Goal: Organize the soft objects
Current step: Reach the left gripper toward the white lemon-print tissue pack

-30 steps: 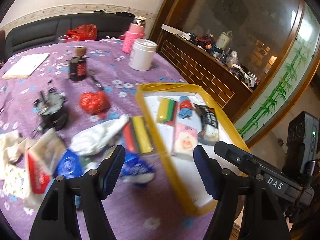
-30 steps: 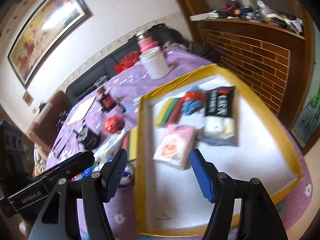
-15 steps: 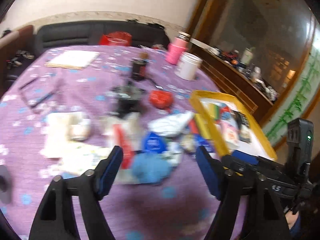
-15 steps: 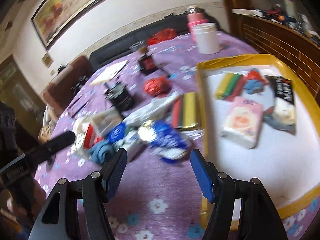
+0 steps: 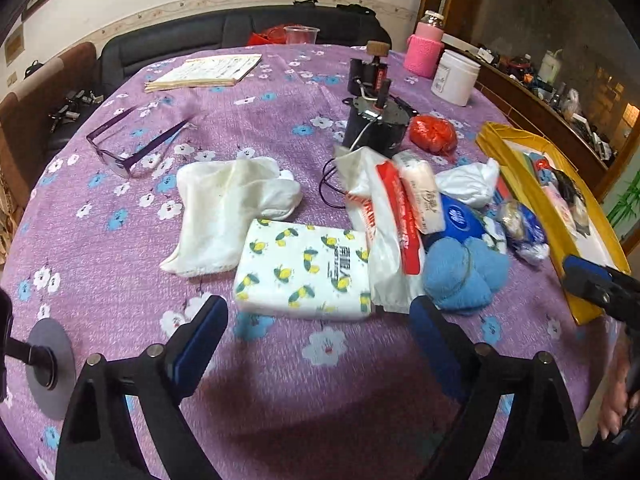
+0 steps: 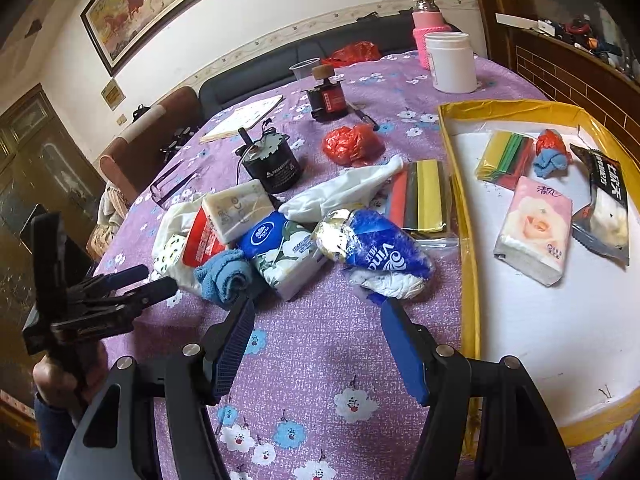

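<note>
A pile of soft things lies on the purple flowered tablecloth. My left gripper [image 5: 318, 320] hangs low just before a lemon-print tissue pack [image 5: 304, 272], its jaws opening with nothing between them. A white cloth [image 5: 228, 208] lies left of the pack and a blue cloth [image 5: 460, 276] right of it. My right gripper [image 6: 316, 316] stands open and empty just short of a blue Vinda pack [image 6: 376, 252] and a floral tissue pack [image 6: 288, 260]. The yellow-rimmed tray [image 6: 468, 240] on the right holds a pink tissue pack [image 6: 534, 228], a striped sponge pack [image 6: 504, 156] and a black bag [image 6: 604, 196].
Purple glasses [image 5: 132, 144], a black motor [image 5: 372, 128], a red plastic bag [image 5: 434, 134], a white jar [image 5: 456, 76], a pink bottle [image 5: 424, 50] and a notebook [image 5: 208, 72] lie farther back. A grey disc [image 5: 52, 364] sits near left. A dark sofa runs behind the table.
Both views have swung left from the tray to the pile and dropped closer to the table. The left jaws have spread wider. The right jaws look unchanged.
</note>
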Demonstrator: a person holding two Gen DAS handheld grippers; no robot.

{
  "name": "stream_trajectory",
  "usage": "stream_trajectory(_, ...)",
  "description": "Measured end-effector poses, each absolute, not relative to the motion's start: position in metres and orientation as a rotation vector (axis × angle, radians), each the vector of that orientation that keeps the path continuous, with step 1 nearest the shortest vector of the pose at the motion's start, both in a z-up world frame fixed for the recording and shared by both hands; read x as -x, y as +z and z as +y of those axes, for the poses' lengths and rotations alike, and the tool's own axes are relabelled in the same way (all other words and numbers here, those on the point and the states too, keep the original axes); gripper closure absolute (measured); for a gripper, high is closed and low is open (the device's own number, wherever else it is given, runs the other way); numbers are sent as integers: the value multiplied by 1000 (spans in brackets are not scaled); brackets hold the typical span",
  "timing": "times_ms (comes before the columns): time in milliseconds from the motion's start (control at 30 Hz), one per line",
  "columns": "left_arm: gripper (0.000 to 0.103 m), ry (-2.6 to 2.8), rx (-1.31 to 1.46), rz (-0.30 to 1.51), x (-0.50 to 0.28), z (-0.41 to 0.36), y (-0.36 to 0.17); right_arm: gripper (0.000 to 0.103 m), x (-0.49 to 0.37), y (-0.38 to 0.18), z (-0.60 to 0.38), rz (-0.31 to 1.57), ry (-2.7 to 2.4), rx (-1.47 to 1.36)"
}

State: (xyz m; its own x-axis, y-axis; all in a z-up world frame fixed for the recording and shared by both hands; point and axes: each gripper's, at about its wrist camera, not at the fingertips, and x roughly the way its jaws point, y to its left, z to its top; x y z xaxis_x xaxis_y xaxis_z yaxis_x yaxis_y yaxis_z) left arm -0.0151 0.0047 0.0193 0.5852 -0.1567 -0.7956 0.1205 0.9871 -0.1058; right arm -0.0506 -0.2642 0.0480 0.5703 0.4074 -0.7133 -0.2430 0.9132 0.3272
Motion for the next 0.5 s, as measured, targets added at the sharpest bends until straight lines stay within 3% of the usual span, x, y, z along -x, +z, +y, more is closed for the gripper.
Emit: stream_trajectory(500,9,-193,174,958,-8,28,7,33,52,45,-258,893,398,-198)
